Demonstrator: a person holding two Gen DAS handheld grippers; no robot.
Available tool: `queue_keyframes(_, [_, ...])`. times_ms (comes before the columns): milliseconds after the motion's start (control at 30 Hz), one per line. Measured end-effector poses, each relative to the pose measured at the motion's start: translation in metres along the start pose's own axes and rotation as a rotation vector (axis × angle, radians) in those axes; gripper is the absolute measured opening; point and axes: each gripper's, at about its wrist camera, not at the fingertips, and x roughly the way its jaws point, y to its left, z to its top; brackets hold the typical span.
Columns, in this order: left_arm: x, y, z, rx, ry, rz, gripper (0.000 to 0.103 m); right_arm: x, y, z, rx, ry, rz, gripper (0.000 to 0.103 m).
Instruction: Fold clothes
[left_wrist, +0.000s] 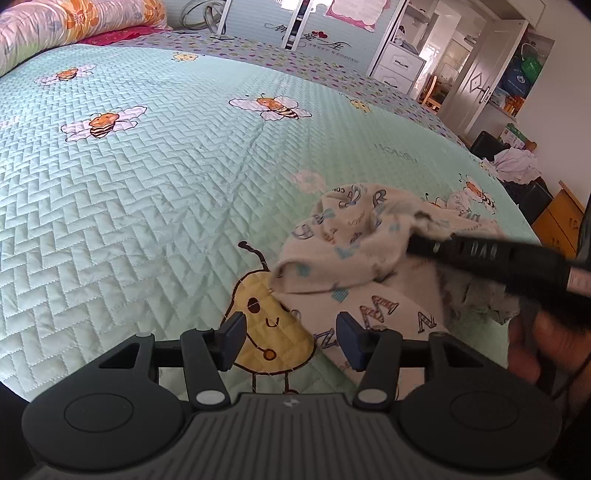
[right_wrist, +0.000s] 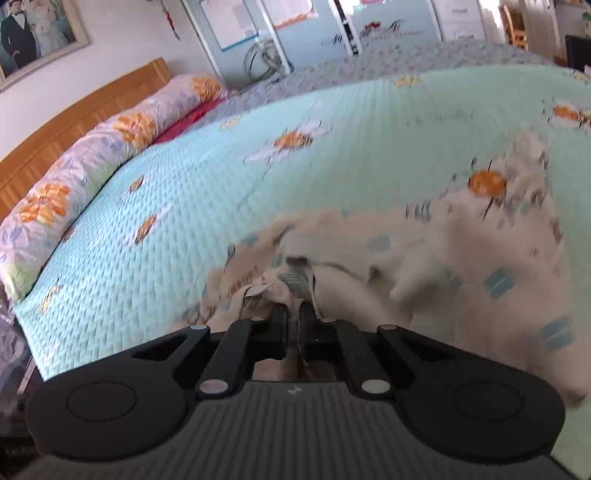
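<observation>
Lifting a cream printed garment (left_wrist: 354, 240) off the bed cover (left_wrist: 147, 177), folding not yet begun.
Right gripper (right_wrist: 293, 314) pinching cloth; left gripper (left_wrist: 290, 339) spread, empty, likely needing a free edge next.

The garment (left_wrist: 369, 251) is spread on the bedspread (left_wrist: 147, 184) at the lower right of the left-wrist frame; the pillow (left_wrist: 74, 22) is set at upper left; the cabinet (left_wrist: 399, 62) is placed behind the bed at upper right

A home bedroom: quilted bee bedspread (left_wrist: 166, 166), wooden headboard (right_wrist: 74, 110), floral pillow (right_wrist: 92, 155).
</observation>
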Motion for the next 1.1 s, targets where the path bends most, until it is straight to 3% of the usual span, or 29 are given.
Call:
queue_keyframes(167, [0.003,0.006,0.001,-0.021,0.005,0.000,0.057,-0.055,-0.023,0.064,0.056,-0.327,-0.067,0.004])
queue_keyframes(267, [0.005,0.003,-0.001,-0.017,0.010,-0.011,0.057,-0.073,-0.037,0.075,0.079,-0.287,-0.044,0.022])
queue_keyframes(333, [0.005,0.002,-0.001,-0.016,0.011,-0.014,0.057,-0.075,-0.033,0.055,0.039,-0.215,-0.010,0.054])
queue_keyframes(400, [0.005,0.002,-0.002,-0.017,0.011,-0.014,0.057,-0.069,-0.018,0.021,-0.052,-0.140,-0.008,0.062])
queue_keyframes(533, [0.003,0.002,-0.002,-0.017,0.010,-0.013,0.057,-0.044,0.006,-0.041,-0.094,0.008,0.012,0.069])
queue_keyframes(600, [0.002,0.001,-0.002,-0.016,0.009,-0.013,0.057,-0.027,0.010,-0.055,-0.098,0.086,-0.006,0.069])
queue_keyframes(667, [0.002,0.002,-0.002,-0.017,0.007,-0.012,0.057,-0.020,0.016,-0.057,-0.127,0.115,-0.057,0.069])
queue_keyframes(767, [0.003,0.001,-0.002,-0.015,0.010,-0.013,0.057,-0.016,0.007,-0.052,-0.094,0.121,-0.044,0.065])
queue_keyframes(833, [0.003,0.000,-0.003,-0.010,0.013,-0.015,0.057,-0.014,0.001,-0.048,-0.072,0.122,-0.036,0.006])
queue_keyframes(967, [0.004,0.003,-0.002,-0.013,0.015,-0.015,0.058,-0.050,-0.020,-0.034,-0.016,-0.061,-0.125,0.005])
queue_keyframes(1067, [0.006,0.003,-0.002,-0.018,0.019,-0.020,0.057,-0.080,-0.047,-0.020,0.065,-0.133,-0.176,0.006])
queue_keyframes(1100, [0.007,0.003,-0.002,-0.016,0.020,-0.022,0.057,-0.087,-0.054,-0.019,0.084,-0.114,-0.168,0.014])
